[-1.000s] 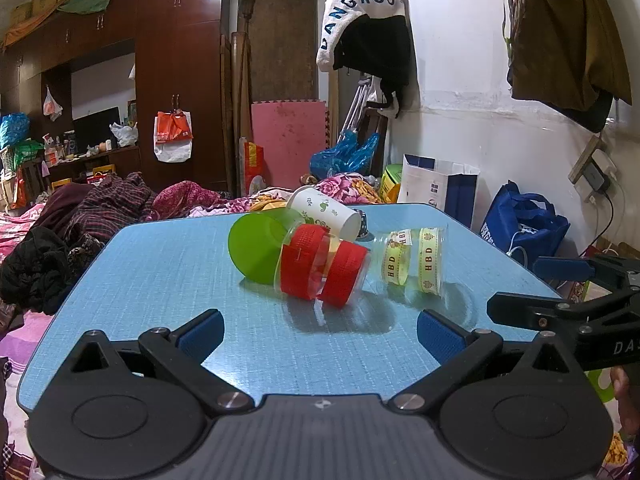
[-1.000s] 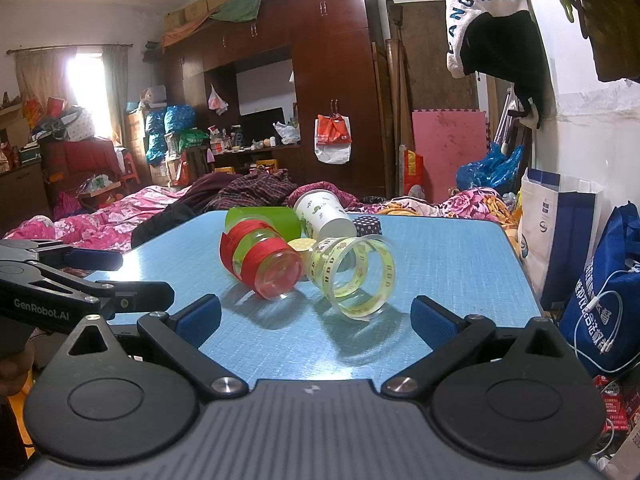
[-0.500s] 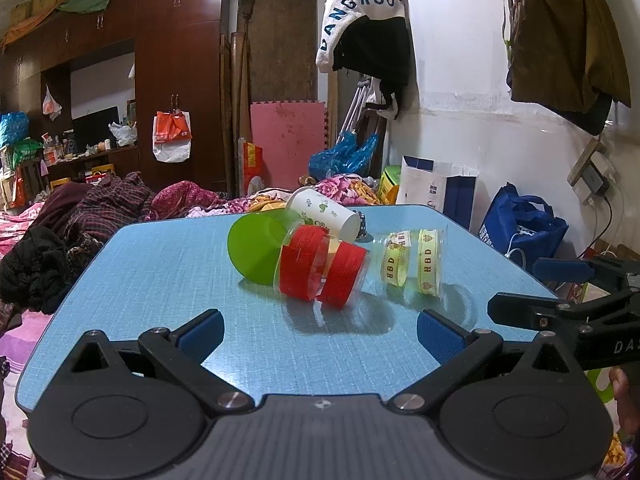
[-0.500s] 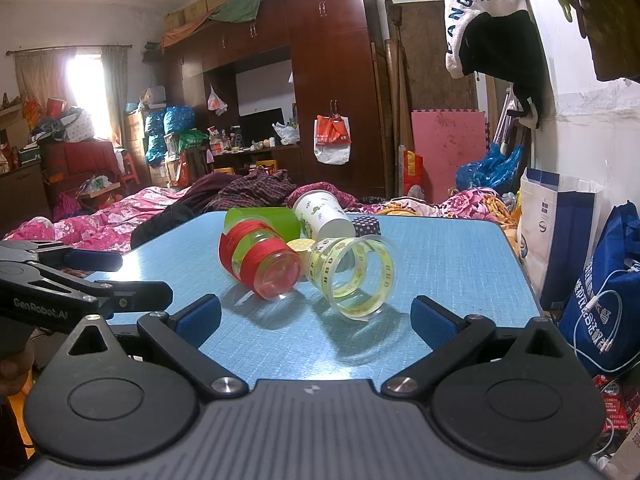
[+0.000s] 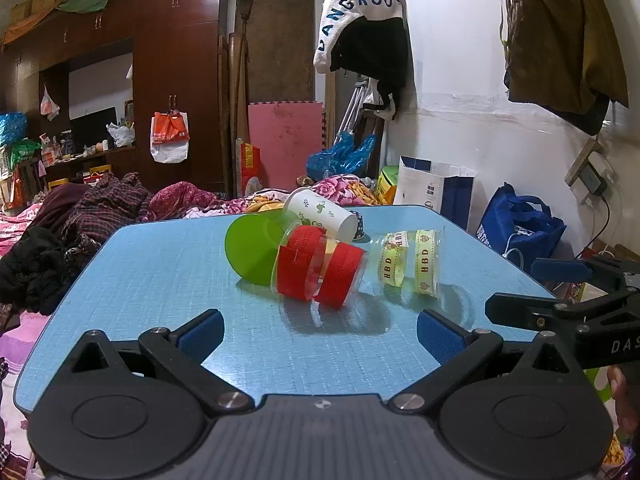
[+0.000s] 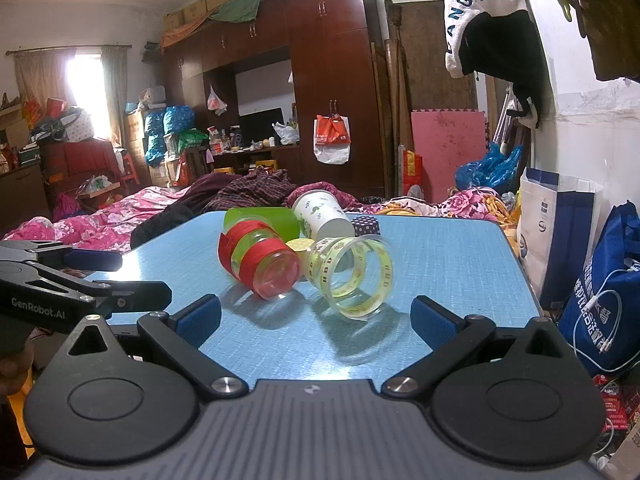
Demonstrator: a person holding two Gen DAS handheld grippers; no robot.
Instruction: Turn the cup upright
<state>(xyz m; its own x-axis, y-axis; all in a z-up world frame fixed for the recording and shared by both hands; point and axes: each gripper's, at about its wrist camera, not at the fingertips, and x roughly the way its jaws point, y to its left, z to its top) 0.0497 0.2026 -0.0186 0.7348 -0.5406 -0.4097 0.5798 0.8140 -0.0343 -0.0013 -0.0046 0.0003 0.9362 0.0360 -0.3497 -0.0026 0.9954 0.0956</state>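
Observation:
Several cups lie on their sides in a cluster on the blue table (image 5: 160, 280). A clear cup with red bands (image 5: 320, 270) (image 6: 260, 262) lies in the middle. A clear cup with yellow HBD bands (image 5: 408, 266) (image 6: 352, 280) lies right of it. A green cup (image 5: 250, 250) (image 6: 264, 220) and a white leaf-print paper cup (image 5: 324, 218) (image 6: 322, 216) lie behind. My left gripper (image 5: 320, 334) is open and empty, near the table's front edge. My right gripper (image 6: 316, 318) is open and empty, facing the yellow-banded cup's mouth.
A small dark dotted cup (image 6: 365, 225) and a yellow lid (image 6: 299, 245) sit among the cups. Each gripper shows at the other view's side edge (image 5: 568, 308) (image 6: 60, 280). Bags (image 6: 600, 288) stand right of the table, a cluttered bed (image 6: 100, 224) to the left.

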